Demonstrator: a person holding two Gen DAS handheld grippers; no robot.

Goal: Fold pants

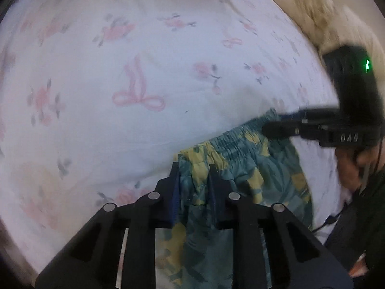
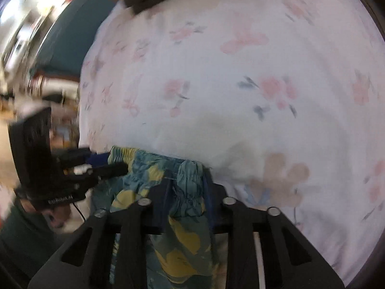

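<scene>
The left gripper (image 1: 195, 168) and right gripper (image 2: 186, 178) are each pinching the pants (image 1: 240, 163) at the waistband, jaws nearly closed on fabric, over the floral bedsheet (image 1: 120, 72) lying ahead.

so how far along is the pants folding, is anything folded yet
Early stage. Done: both grippers have hold of the teal and yellow patterned pants at the elastic waistband, the left gripper shut on one end and the right gripper shut on the other. In hand: the waistband is stretched between them at the near edge of the floral bedsheet, legs hanging below. Left: laying the pants flat and folding; no fold shows yet.
</scene>
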